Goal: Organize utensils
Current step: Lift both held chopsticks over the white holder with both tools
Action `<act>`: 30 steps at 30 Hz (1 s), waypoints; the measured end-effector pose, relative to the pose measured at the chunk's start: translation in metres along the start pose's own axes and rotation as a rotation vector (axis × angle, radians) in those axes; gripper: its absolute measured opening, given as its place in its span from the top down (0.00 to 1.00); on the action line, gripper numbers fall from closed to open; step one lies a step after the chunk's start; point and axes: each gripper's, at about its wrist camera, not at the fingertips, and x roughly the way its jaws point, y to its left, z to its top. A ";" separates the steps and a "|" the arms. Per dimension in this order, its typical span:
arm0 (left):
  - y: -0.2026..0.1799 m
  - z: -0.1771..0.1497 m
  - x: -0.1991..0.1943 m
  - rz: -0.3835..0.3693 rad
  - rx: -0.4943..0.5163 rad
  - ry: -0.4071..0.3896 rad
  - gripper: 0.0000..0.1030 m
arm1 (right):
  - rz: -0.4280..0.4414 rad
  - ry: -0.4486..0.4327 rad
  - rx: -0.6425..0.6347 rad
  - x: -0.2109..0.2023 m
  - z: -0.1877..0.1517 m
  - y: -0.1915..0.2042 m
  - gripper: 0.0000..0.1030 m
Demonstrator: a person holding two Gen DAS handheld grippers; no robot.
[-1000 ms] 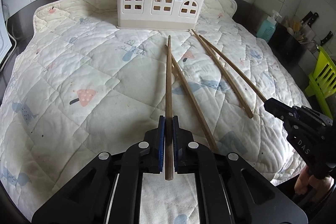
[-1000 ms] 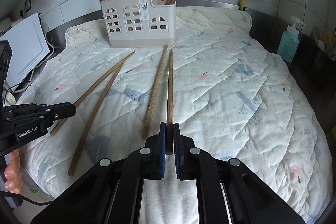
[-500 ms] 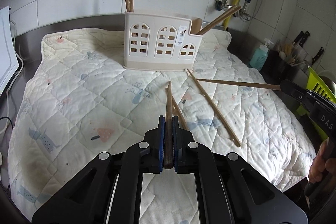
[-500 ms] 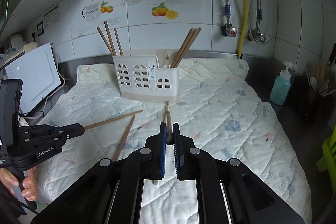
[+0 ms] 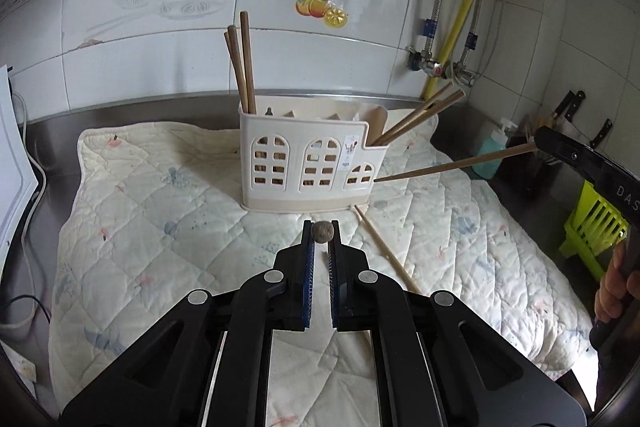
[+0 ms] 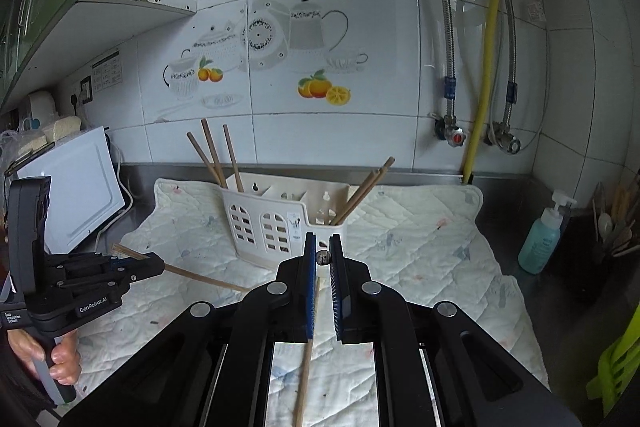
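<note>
Catalogued left to right, on a stainless counter against a white tiled wall. White boxy appliance (image 6: pixel 76 187) at far left, cable trailing beside a cream quilted cotton mat (image 5: pixel 160 195) covering most of the counter. Left black two-finger gripper (image 5: pixel 322 239), clamped on a brown wooden chopstick (image 5: pixel 323 231) seen end-on between the blue pads, raised clear of the mat and aimed toward a cream plastic utensil holder with arched cut-out windows (image 5: pixel 308 167). Holder upright at the back centre of the mat; three chopsticks (image 6: pixel 216 155) stood in its left compartment, three more (image 6: pixel 364 191) leaned out of its right one. Right black two-finger gripper (image 6: pixel 323 247), likewise closed on a second brown wooden chopstick (image 6: pixel 323 257), its shaft carried level in the air toward the holder's right end. Two loose chopsticks left: one (image 5: pixel 384 251) flat on the mat just right of the holder's base, one (image 6: pixel 306 359) under the right gripper. Judged well past halfway: six stowed, two in hand, two unsorted. Open mat on both sides of the holder; leaning sticks on the right narrowed that entry. Teal soap pump bottle (image 6: pixel 540 239), knives and a lime green rack (image 5: pixel 592 223) crowded the right edge, well apart from the holder. Middle compartments seemingly free of chopsticks.
</note>
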 end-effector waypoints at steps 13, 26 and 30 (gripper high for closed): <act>-0.015 0.076 -0.029 -0.005 0.081 -0.132 0.95 | 0.006 -0.059 -0.055 -0.003 0.058 -0.003 0.93; -0.021 0.172 -0.031 0.109 0.107 -0.356 0.95 | 0.021 0.013 -0.083 0.040 0.075 -0.005 0.93; -0.016 0.184 -0.006 0.153 0.102 -0.344 0.95 | 0.028 0.042 -0.081 0.052 0.075 -0.007 0.93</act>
